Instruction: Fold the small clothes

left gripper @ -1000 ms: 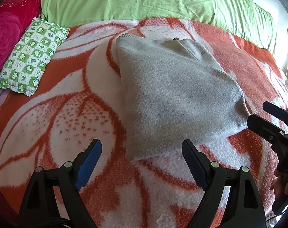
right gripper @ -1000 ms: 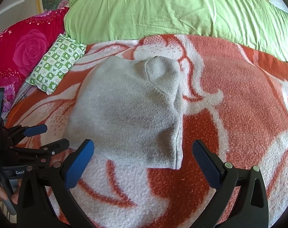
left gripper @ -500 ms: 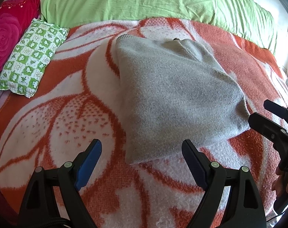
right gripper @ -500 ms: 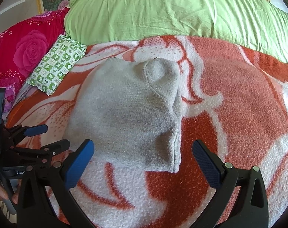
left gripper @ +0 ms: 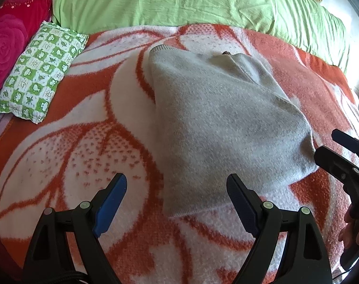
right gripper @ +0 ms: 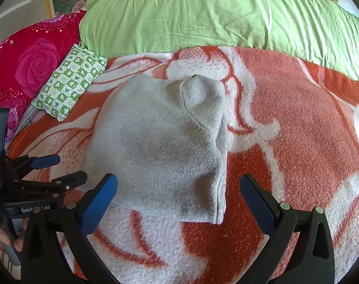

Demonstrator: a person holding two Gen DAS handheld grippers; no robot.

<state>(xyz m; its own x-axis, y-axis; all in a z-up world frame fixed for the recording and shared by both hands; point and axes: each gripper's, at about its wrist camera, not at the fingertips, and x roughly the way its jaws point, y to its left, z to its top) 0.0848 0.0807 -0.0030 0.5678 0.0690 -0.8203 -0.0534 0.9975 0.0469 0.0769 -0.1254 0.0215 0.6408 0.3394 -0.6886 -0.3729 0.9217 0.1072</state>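
On the bed, a grey garment [left gripper: 226, 127] lies partly folded on an orange-and-white blanket [left gripper: 84, 146], its near hem facing both tools. The left gripper [left gripper: 177, 198] stands wide open, holding nothing, poised just short of the hem's left corner. The right gripper [right gripper: 177, 194] is likewise wide open and empty, straddling the hem's right corner, where the layers show stacked at the edge. A green checked pillow [right gripper: 70, 85] and a green sheet [right gripper: 214, 11] lie well beyond.

Assessment: the step in hand appears to be taking both near corners for the next fold. To do it well, each pair of fingers should close on all layers at its corner, not the top layer alone. Both corners should rise together and travel level towards the far edge, so the fold lands square.
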